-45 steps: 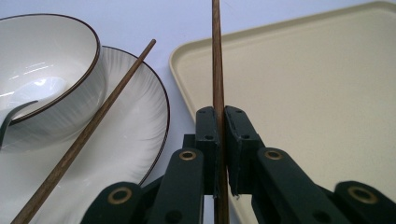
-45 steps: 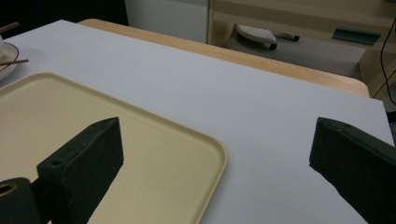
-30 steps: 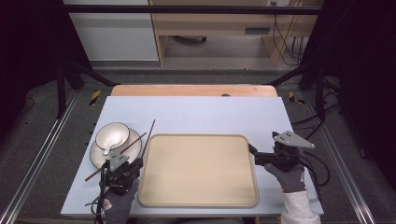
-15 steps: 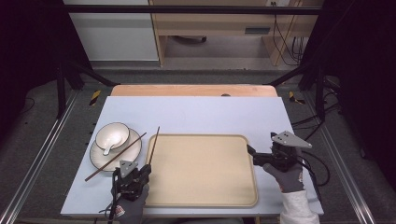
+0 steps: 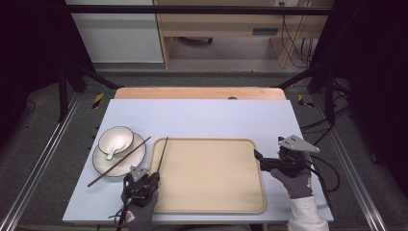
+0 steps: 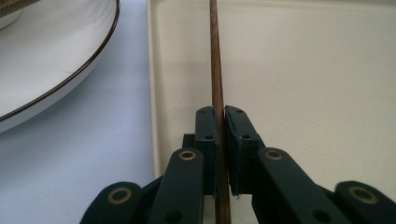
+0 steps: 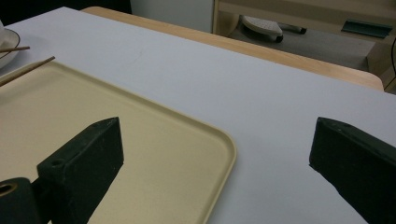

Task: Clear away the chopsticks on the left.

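Note:
A dark wooden chopstick (image 5: 161,154) runs up from my left gripper (image 5: 143,182), which is shut on its near end; it lies along the left rim of the beige tray (image 5: 211,207). The left gripper view shows both jaws pressed on the chopstick (image 6: 215,60), with my left gripper (image 6: 220,112) just inside the tray (image 6: 308,79). A second chopstick (image 5: 118,161) rests across the white plate (image 5: 102,164), which carries a bowl (image 5: 117,138) and a spoon (image 5: 111,153). My right gripper (image 5: 260,161) is open at the tray's right edge, nothing between its fingers (image 7: 218,149).
The tray lies on a pale blue mat (image 5: 207,118) over a wooden table (image 5: 197,93). The plate (image 6: 51,56) sits close to the tray's left rim. Metal rails (image 5: 38,163) flank the table, and a cabinet (image 5: 211,24) stands beyond it.
My left gripper has carried the chopstick rightward from beside the plate to the tray's left rim. The right gripper has edged slightly left toward the tray and stays open.

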### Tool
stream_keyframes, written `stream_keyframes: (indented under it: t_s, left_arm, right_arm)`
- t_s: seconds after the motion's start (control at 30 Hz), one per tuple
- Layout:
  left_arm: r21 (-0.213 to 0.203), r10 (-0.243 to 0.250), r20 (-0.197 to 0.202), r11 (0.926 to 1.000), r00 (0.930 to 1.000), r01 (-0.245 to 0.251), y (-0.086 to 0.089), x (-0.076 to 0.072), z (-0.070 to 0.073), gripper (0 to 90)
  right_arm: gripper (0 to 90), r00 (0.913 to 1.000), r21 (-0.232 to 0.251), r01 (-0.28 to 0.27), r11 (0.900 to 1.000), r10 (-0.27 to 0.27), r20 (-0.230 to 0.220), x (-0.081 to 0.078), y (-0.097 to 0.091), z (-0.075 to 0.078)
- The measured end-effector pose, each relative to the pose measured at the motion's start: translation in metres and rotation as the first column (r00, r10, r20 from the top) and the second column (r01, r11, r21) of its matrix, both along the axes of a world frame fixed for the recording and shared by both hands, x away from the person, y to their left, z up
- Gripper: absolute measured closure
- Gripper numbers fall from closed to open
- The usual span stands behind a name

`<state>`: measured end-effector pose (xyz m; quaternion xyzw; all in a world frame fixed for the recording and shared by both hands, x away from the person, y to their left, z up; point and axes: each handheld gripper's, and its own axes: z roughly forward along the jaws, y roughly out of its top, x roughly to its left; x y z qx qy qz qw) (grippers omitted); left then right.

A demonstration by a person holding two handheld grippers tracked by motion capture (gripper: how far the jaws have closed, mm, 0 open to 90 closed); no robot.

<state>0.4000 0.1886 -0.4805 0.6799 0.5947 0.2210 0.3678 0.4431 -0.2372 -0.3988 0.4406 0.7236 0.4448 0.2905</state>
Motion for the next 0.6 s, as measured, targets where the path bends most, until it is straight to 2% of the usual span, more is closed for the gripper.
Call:
stream_keyframes:
  t_s: [0.43, 0.57, 0.6]
  left_arm:
    - [0.018, 0.009, -0.011, 0.9998, 0.9999, -0.009, -0.0003, 0.0009, 0.0003, 81.8]
    - [0.021, -0.001, -0.016, 0.9998, 0.9999, 0.002, 0.0005, 0.0021, 0.0013, 79.3]
    - [0.023, -0.006, -0.018, 0.9997, 0.9998, 0.007, 0.0006, 0.0024, 0.0019, 75.3]
  right_arm:
    - [3.0, 1.0000, -0.006, 0.002, 1.0000, -0.002, 0.001, -0.0001, 0.0002, -0.0003]
    - [2.8, 1.0000, -0.001, 0.005, 1.0000, -0.005, 0.005, -0.0019, -0.0009, 0.0009]
    - [2.7, 0.9999, -0.001, 0.008, 1.0000, -0.008, 0.007, -0.0025, -0.0024, 0.0015]
